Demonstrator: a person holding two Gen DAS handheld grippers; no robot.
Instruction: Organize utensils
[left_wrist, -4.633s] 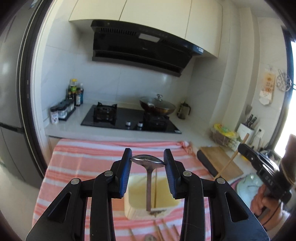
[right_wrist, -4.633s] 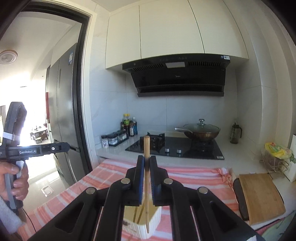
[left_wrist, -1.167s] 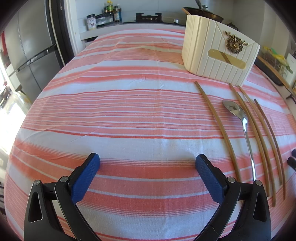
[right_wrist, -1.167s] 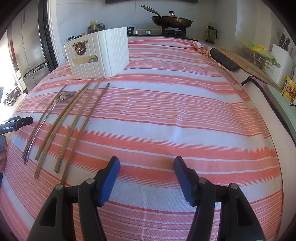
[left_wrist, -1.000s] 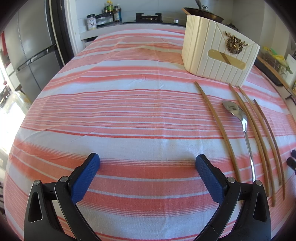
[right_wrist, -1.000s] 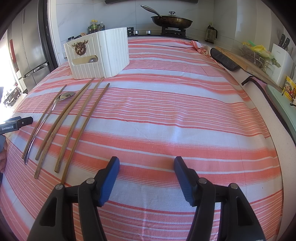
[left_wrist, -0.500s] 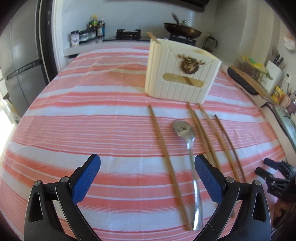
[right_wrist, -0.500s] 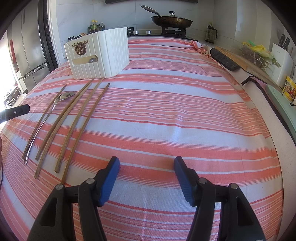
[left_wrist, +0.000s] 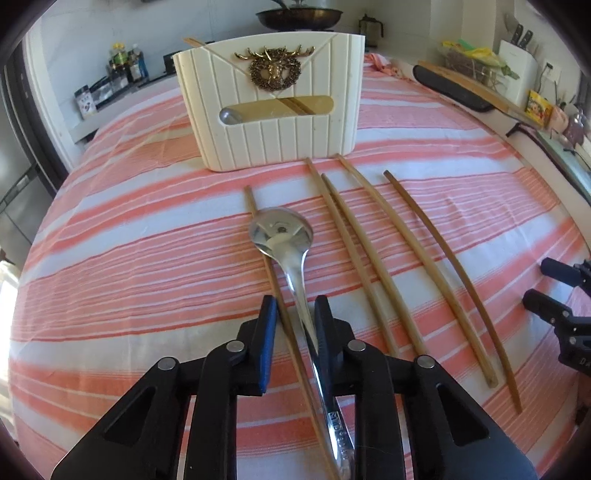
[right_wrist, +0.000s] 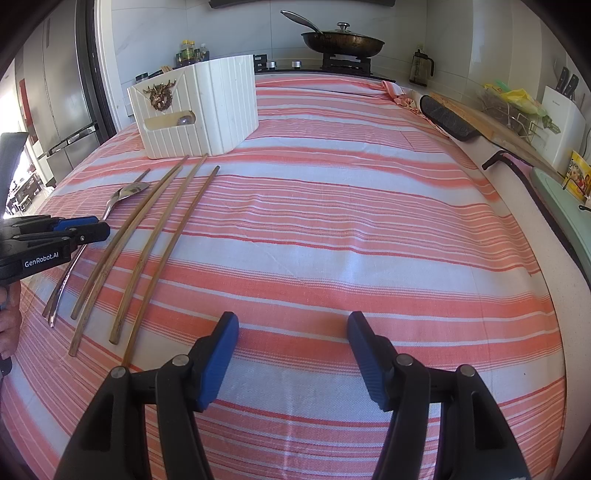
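the spoon (left_wrist: 291, 266) is laid on the striped cloth (left_wrist: 147, 258) in front of the white holder (left_wrist: 269, 99), its bowl toward the holder. its handle and one chopstick (left_wrist: 280, 306) are straddled by the left tongs (left_wrist: 293, 314), whose jaws are closing; the right pad is touching the handle. four more chopsticks (left_wrist: 369, 266) lie just beside. the right tongs (right_wrist: 291, 332) are held half open over bare cloth, with nothing held.

"GenRobot.AI" stands on the left hand-held gripper (right_wrist: 92, 226).
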